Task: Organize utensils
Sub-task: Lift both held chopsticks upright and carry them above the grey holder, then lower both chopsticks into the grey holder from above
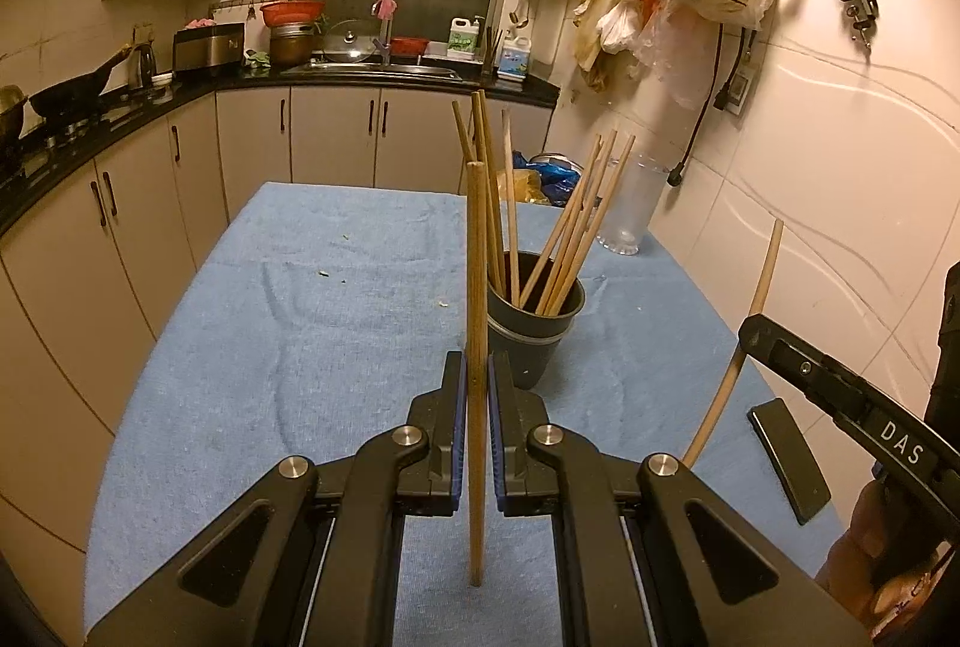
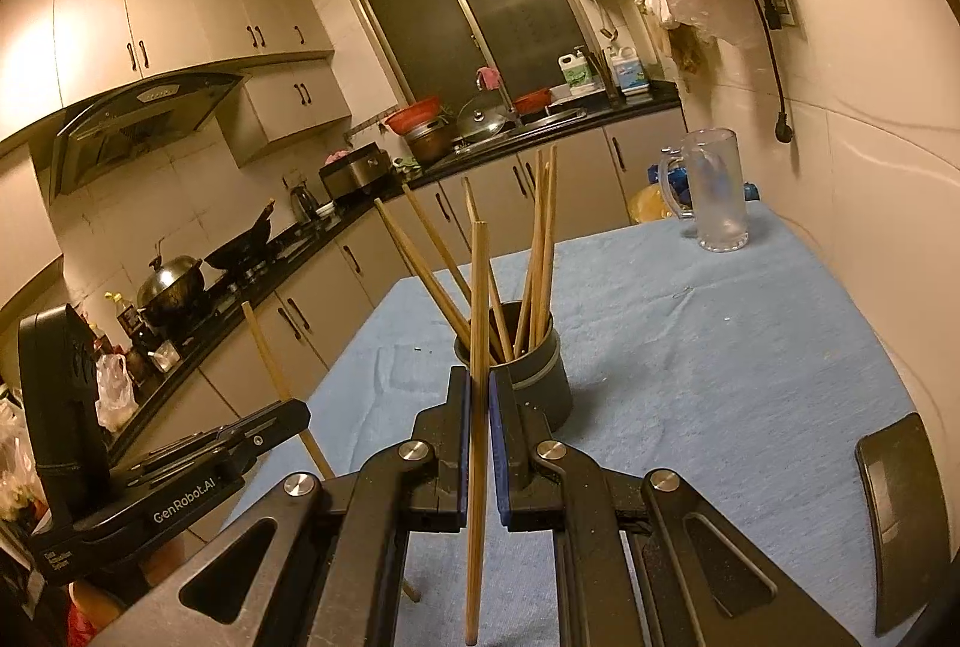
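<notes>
A dark cup holding several wooden chopsticks stands on the blue tablecloth; it also shows in the right wrist view. My left gripper is shut on one upright chopstick, just in front of the cup. My right gripper is shut on another upright chopstick, also just before the cup. The right gripper's chopstick shows at the right in the left wrist view. The left gripper's chopstick shows at the left in the right wrist view.
A glass mug stands at the far right corner of the table by the wall. A dark phone lies near the right edge, also seen in the right wrist view. Kitchen counters with pots run along the left and back.
</notes>
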`<state>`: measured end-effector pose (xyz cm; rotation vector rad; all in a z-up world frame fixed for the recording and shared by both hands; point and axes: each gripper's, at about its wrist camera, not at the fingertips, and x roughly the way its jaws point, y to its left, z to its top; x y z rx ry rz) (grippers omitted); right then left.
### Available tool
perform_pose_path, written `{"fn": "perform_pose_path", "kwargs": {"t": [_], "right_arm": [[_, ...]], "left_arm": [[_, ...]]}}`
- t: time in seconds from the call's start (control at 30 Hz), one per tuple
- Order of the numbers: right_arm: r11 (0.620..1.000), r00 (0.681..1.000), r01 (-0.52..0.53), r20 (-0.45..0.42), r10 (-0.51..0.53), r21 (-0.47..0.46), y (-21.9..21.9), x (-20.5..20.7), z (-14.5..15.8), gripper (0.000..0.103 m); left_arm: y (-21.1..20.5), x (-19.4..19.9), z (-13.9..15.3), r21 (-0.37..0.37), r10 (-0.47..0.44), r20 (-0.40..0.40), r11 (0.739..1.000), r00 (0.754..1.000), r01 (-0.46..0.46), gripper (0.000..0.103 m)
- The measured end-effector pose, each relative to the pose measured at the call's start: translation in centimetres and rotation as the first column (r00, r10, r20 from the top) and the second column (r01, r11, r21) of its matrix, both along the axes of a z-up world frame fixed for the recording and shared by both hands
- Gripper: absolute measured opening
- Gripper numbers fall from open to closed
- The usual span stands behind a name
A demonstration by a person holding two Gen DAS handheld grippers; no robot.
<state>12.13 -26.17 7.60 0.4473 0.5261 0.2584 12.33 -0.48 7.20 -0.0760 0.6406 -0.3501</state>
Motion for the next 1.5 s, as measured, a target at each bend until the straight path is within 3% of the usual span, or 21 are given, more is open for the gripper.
{"fn": "perform_pose_path", "kwargs": {"t": [0.87,1.5], "right_arm": [[0.999,0.995,0.045,0.087,-0.046,0.016,-2.2,0.0,3.4,0.007],[0.995,0.987,0.094,0.13,-0.096,0.021,-3.8,3.1,6.0,0.007]], "left_arm": [[-1.2,0.6,3.0,0.008,-0.004,0.042,1.0,0.999,0.003,0.007],[-1.7,3.1,8.5,-0.016,-0.01,0.117,1.0,0.993,0.012,0.007]]}}
